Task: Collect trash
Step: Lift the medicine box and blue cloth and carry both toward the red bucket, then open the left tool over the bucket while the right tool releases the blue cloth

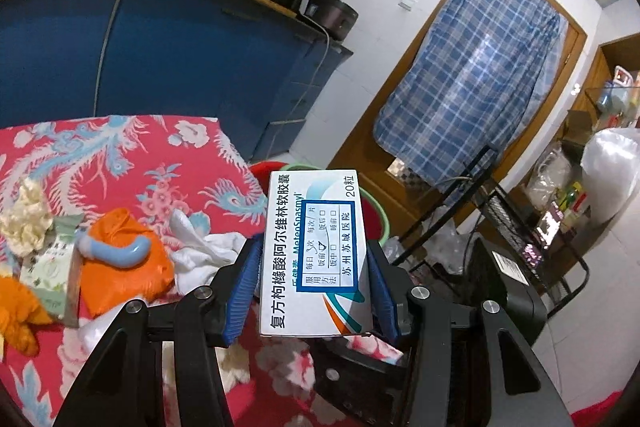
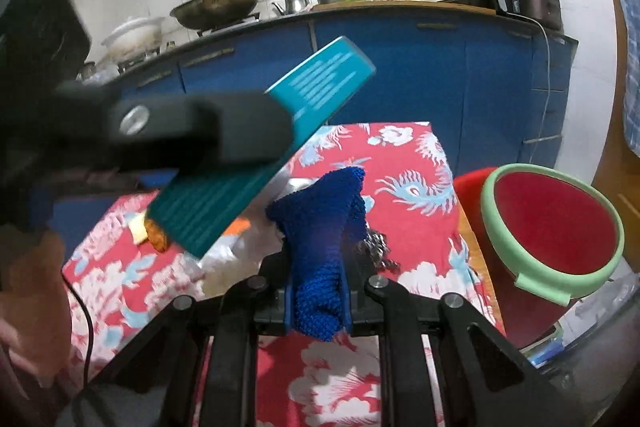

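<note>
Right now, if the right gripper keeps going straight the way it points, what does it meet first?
Probably the red flowered tablecloth, past the blue knitted cloth that the right gripper holds. The red bin sits off to the side. Depth is unclear.

white medicine box (image 1: 316, 251) pinched lengthwise, blue knitted rag (image 2: 324, 247) clamped upright, more scraps lying on the red flowered surface (image 1: 192, 163), red bucket (image 2: 556, 223) beside it
</note>
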